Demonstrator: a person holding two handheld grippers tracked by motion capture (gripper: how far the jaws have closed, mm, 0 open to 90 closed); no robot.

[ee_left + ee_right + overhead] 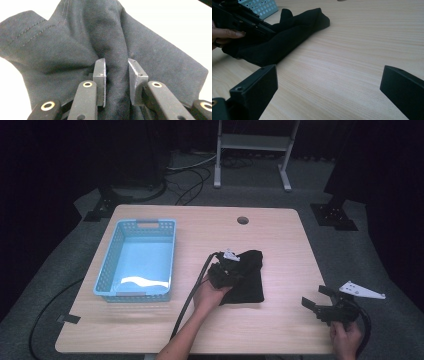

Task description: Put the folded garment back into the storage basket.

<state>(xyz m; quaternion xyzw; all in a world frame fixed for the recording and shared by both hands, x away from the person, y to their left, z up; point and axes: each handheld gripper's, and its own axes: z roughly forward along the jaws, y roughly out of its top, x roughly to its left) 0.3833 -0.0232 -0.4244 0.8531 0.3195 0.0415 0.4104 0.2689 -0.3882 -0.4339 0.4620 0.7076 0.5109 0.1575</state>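
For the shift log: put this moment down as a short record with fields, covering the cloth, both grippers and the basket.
cloth: black cloth, bunched, lying on the table right of the basket
left gripper: left gripper shut on a raised fold of the cloth, pads pressing it from both sides
right gripper: right gripper open, nothing between its jaws, held near the table's right front corner, apart from the cloth
basket: light blue basket, on the table's left side, nothing visible inside
contact: cloth and basket apart
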